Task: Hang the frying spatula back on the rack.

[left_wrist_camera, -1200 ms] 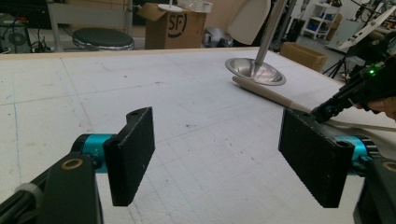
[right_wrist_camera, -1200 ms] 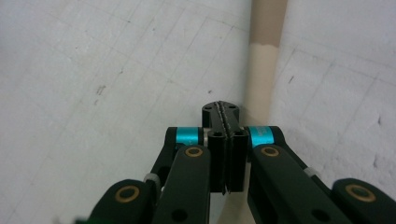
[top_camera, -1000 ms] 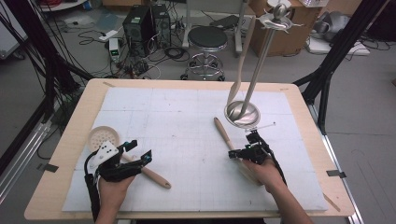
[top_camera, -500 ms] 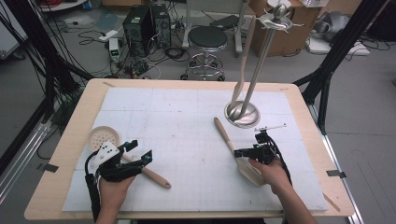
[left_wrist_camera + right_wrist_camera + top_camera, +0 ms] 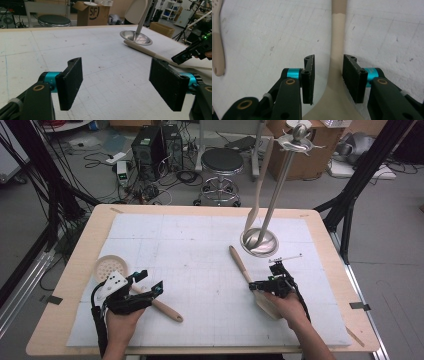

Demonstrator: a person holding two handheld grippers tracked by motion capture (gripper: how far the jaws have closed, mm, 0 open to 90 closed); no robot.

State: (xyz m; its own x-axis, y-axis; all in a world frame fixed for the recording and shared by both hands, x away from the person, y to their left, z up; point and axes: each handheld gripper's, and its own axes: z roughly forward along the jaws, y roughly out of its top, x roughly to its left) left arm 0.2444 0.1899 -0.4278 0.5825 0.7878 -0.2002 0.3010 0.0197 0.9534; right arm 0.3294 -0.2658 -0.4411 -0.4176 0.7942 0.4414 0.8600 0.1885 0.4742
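Right gripper [image 5: 328,81] jaws just eased apart, straddling the neck of a beige spatula [image 5: 336,75] without pressing it, spatula flat on the white surface [image 5: 200,250] just beside the steel stand base [image 5: 259,241], left gripper [image 5: 120,86] jaws spread wide, empty, well apart from the stand, over a slotted spoon [image 5: 112,270].

Spatula [image 5: 336,82]: beige, matt, smooth, silicone-like blade; handle end [image 5: 239,260] looks like pale wood. Skimmer [image 5: 109,268]: same beige matt head, perforated; light wooden handle [image 5: 167,309]. Utensil stand [image 5: 259,241]: polished metal, glossy, mirror-like dished base. Table mat [image 5: 200,265]: white, matt, slightly pitted, foam-like, faint grid lines. Table [image 5: 70,285] edge: light wood, smooth. Right gripper [image 5: 328,75] pads [image 5: 350,77]: black, rough-grained, rubbery; teal anodised metal collars.
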